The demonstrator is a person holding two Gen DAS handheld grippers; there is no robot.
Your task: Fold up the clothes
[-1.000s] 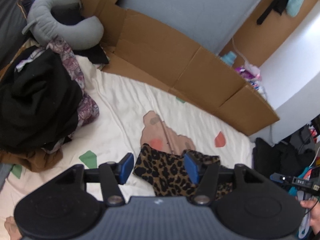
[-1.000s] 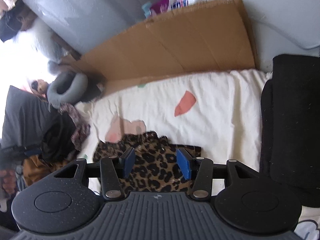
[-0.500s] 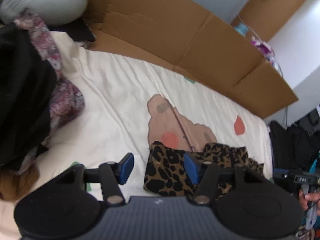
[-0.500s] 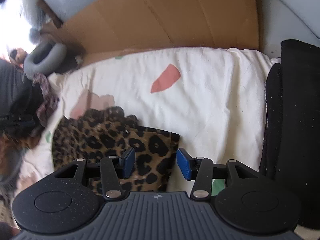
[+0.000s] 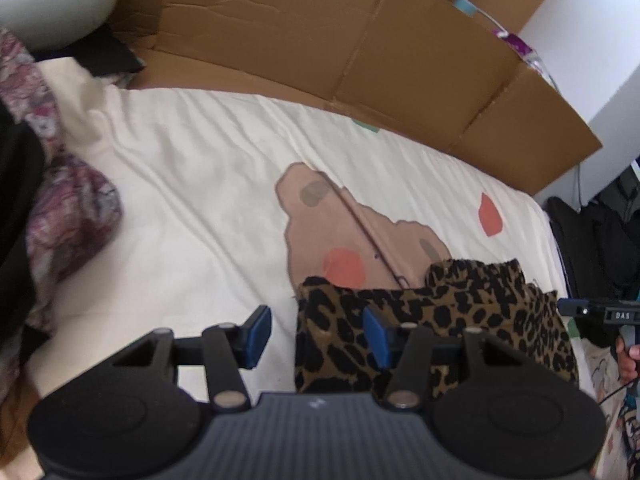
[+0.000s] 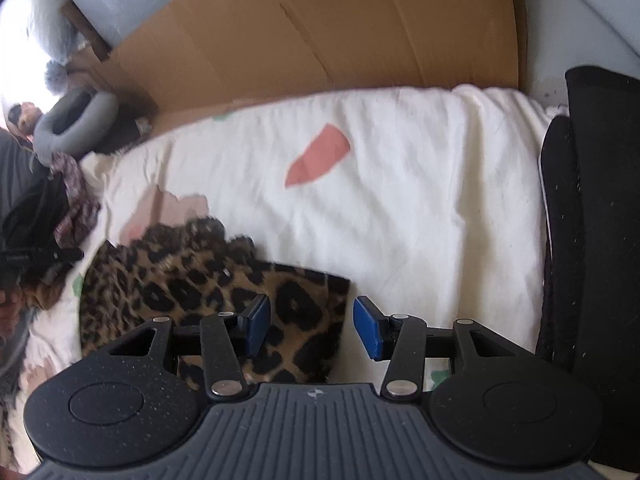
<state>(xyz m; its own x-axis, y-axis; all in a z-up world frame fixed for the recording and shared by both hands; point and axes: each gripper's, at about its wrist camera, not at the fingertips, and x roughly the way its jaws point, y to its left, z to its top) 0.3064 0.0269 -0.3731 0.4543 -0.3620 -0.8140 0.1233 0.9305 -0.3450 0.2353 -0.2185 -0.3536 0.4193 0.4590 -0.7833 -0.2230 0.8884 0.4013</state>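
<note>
Leopard-print cloth (image 5: pixel 460 316), a small garment, lies bunched on the cream bedsheet (image 5: pixel 192 184), partly covering the printed bear patch. Its long side runs left to right across the bed between the two grippers.

Left gripper (image 5: pixel 316 336): jaws wide apart, nothing held. Its right finger stands over the garment's left end; its left finger is over bare sheet. The left edge of the cloth sits between the fingers.

Right gripper (image 6: pixel 312 326): jaws equally wide, nothing held. Its left finger is over the print and its right finger over sheet, so it straddles the garment's right corner (image 6: pixel 336 284). Each gripper is nearer its own end; neither has closed on cloth. Contact with the fabric cannot be judged.

Outward: pile of dark and floral clothes (image 5: pixel 52 216) at left, black folded stack (image 6: pixel 592 240) at right, cardboard (image 5: pixel 360 48) along the far edge of the bed.

Against a second ago: both views sit lower and closer to the sheet, and the right gripper has shifted from mid-garment to its right corner. Jaw opening unchanged.

Judgement: either setting up to pinch both ends, or just let go.
</note>
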